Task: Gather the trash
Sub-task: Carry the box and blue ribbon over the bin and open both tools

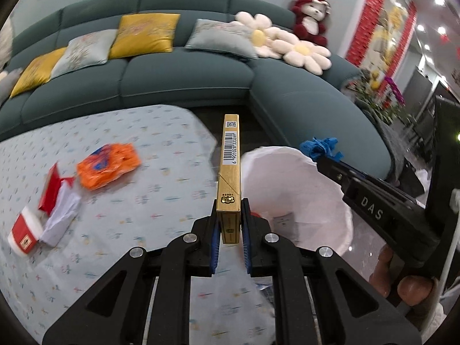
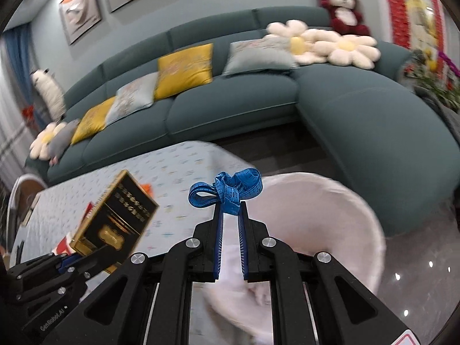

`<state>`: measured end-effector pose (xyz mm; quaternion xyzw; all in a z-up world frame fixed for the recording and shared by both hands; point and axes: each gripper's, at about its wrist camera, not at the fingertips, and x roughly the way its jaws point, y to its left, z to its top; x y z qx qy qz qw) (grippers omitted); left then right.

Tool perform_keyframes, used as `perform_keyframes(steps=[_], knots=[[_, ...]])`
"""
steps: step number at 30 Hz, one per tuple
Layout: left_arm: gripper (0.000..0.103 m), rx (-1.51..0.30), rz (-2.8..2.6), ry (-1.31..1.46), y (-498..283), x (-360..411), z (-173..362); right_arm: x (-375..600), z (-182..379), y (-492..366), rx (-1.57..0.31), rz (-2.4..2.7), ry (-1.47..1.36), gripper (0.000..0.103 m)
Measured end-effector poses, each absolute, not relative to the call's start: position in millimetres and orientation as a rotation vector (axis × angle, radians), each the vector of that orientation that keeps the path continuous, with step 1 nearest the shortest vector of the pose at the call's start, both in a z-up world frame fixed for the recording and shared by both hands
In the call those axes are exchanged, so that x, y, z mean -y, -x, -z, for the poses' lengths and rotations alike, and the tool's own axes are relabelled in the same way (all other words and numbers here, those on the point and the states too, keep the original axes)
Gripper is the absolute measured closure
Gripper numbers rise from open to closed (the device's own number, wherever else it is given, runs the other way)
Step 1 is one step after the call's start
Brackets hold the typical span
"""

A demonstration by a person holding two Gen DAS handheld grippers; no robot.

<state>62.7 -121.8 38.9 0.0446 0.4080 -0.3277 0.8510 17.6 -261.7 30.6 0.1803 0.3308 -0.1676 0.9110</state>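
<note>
Both pairs of fingers are clamped on trash: our left gripper pinches a gold carton by its narrow sides, and our right gripper nips a bundled blue measuring tape at its fingertips. We carry both near the white-lined bin beside the table, presumably to drop them in. An orange wrapper and a red-and-white pack lie on the table. Blur smears the bin's contents, and our gripper frames hide its near rim.

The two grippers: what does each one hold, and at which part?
Left gripper: gold box, clamped at its near end. Right gripper: blue tape measure, pinched at its bunched middle.
</note>
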Motion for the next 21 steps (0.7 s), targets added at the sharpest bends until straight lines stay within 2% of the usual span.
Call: perform_keyframes(steps=[9,21], knots=[[0.09,-0.885,0.736,-0.176,-41,176,-28,308,-14,17,-0.66,0.418,-0.515,0.093],[0.09,-0.916,0.724,-0.224,-41,198,-17,313,-13,16,-0.651,0.408,-0.524,0.093]])
